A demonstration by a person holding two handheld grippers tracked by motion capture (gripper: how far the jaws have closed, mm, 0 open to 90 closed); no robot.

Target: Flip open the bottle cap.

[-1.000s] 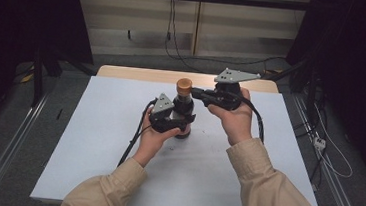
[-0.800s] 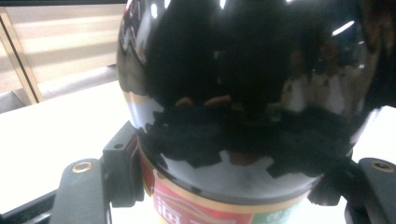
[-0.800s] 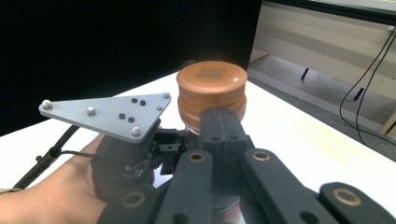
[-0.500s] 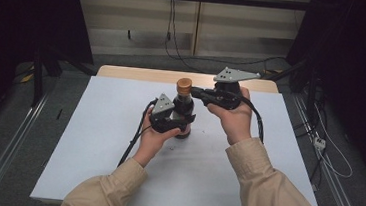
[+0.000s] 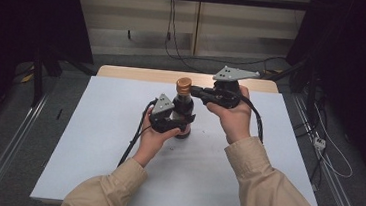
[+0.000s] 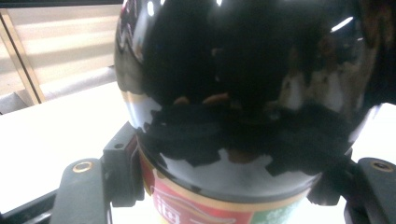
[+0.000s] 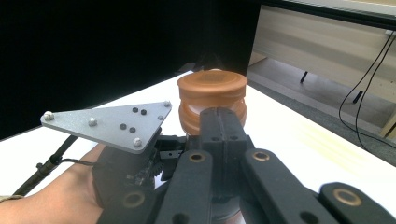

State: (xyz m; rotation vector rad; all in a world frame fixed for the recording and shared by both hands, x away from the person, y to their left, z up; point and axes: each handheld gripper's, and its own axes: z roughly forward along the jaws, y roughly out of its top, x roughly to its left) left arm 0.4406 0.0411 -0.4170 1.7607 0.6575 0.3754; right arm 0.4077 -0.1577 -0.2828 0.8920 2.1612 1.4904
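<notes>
Dark glossy bottle [image 5: 182,114] upright mid-table [image 5: 92,140], red-and-green label script unreadable, left gripper [image 5: 173,122] jaws clamped around bottle's body, right gripper [image 5: 198,92] jaws closed beside its orange cap [image 5: 183,83]

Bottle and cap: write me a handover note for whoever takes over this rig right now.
Left gripper: shut on the dark bottle, fingers either side of its body above the label, holding it upright on the white table.
Right gripper: fingers look closed at the neck just under the orange-brown cap; the exact contact is hard to make out.
Done: bottle steadied, cap approached.
Left: cap is still on; probably unscrew it while the left keeps the bottle fixed.
</notes>
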